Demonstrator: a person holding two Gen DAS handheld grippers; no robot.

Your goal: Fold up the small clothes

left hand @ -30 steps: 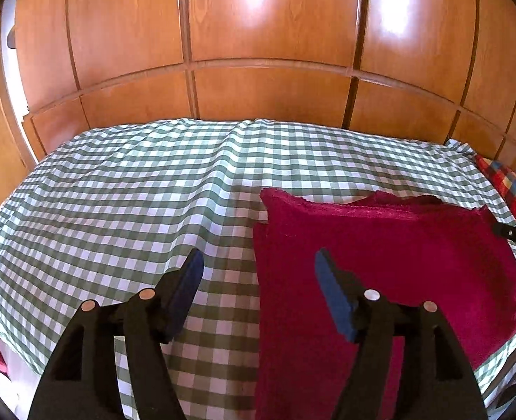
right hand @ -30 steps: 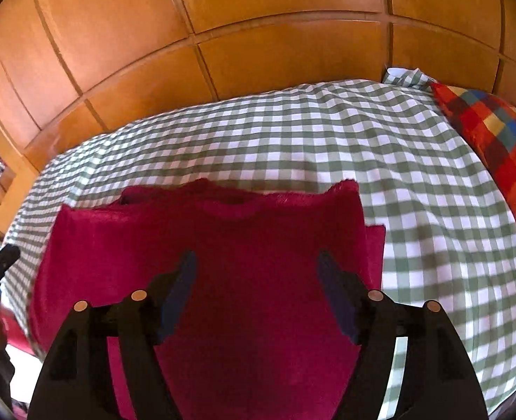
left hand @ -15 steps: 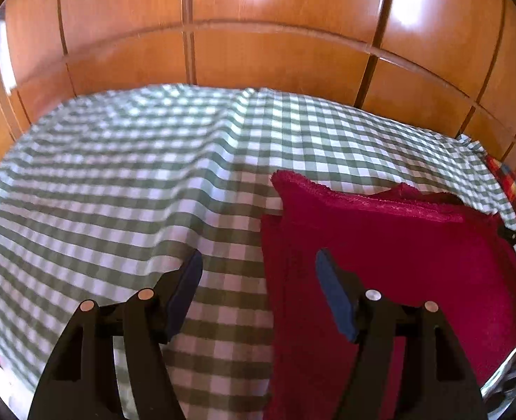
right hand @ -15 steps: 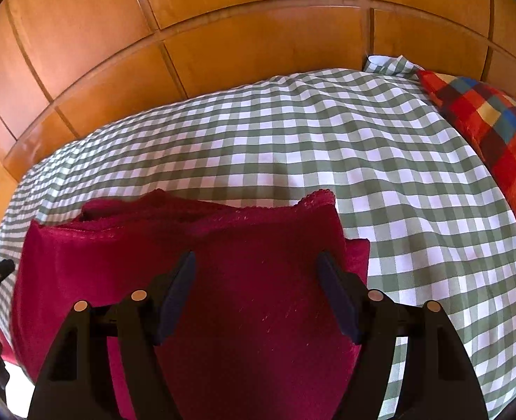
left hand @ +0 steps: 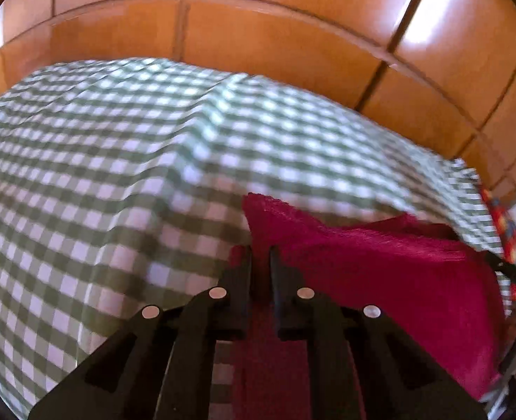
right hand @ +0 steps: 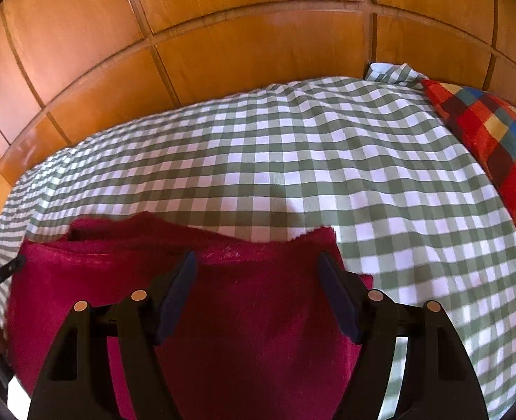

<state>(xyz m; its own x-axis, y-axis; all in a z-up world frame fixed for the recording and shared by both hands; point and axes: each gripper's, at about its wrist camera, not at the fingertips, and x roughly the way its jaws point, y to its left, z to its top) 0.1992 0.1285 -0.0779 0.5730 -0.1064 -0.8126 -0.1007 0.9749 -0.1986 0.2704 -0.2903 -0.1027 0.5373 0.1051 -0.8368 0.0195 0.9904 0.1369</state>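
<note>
You are at the grasping step of a fold: your left tongs (left hand: pixel 260 262) are closing, their jaws nearly together on the left edge of the crimson garment (left hand: pixel 380 273), with a thin ridge of the red cloth pinched between them just below its far left corner. Your right tongs (right hand: pixel 258 301) hang wide apart over the same garment (right hand: pixel 240 315), with nothing between the pads and the right edge lying just outside the right-hand jaw. The garment lies on the bed's green-and-white checked cover (right hand: pixel 293 161), toward the bed's near edge, already doubled, with a second layer peeking out along its far side. The cover beyond it is bare as far as the wooden panelling (right hand: pixel 258 35), and a multicoloured checked cushion (right hand: pixel 496 133) sits at the bed's right edge. Judging from this, the next move calls for you to lower the right tongs onto the right edge or far right corner and close them there, so that both sides are held before you lift. The left view is blurred, so you cannot tell how many layers the left tongs have caught; check that before carrying the cloth over
</note>
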